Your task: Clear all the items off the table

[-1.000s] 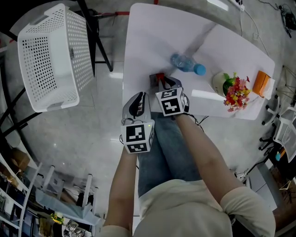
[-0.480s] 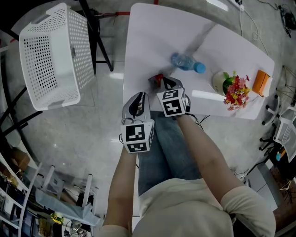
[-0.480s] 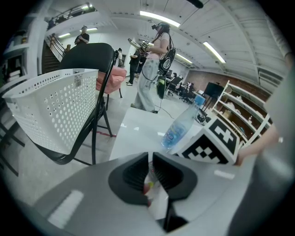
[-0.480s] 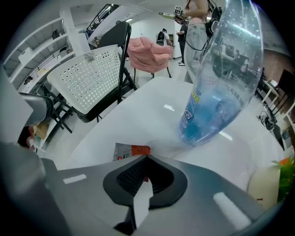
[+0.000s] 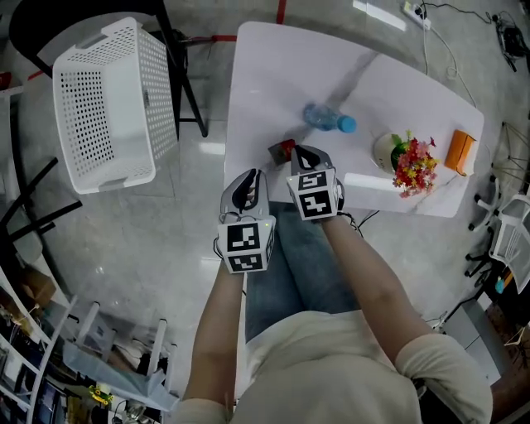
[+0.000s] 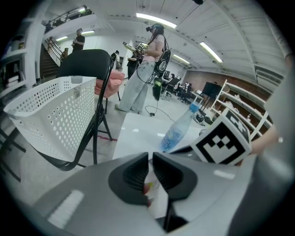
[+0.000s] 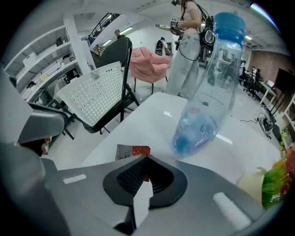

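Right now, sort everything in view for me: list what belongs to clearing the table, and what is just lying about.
Job in hand:
- red-and-silver packet, gripped by the right claw
- small wrapper, seemingly in the left claw
- water bottle
- flower pot
- orange box
- white basket, likely the drop-off

Lying about:
- black chair
- power strip
- shelving

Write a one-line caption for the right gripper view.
Right gripper shut on a small packet, bottle lying on the white table beyond.
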{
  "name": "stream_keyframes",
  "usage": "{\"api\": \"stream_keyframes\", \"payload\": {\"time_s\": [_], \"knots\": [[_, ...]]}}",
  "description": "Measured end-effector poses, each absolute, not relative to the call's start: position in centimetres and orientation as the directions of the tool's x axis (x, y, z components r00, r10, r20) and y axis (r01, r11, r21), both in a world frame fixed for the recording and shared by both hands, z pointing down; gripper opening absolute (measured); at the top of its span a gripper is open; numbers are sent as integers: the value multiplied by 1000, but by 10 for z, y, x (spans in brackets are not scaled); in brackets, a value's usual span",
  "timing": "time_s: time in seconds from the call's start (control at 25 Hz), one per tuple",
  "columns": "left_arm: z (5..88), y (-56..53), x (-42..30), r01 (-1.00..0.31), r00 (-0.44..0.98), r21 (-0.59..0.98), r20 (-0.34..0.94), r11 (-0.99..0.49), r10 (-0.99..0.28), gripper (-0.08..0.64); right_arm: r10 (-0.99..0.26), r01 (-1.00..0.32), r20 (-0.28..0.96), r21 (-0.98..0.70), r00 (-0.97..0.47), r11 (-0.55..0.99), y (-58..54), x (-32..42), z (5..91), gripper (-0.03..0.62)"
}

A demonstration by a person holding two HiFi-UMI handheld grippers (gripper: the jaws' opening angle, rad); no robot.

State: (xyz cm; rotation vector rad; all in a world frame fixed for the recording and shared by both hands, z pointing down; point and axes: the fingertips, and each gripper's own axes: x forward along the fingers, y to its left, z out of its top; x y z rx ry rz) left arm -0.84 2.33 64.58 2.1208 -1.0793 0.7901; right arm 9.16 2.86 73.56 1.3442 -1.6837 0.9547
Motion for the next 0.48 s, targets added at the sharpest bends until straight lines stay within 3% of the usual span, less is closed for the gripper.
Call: {"api": "stream_keyframes", "payload": {"time_s": [0.48], "knots": [[589, 20, -7, -850, 476, 238, 730, -471, -490, 31, -469, -980, 867, -93, -167, 176, 19, 93, 662, -2]]}}
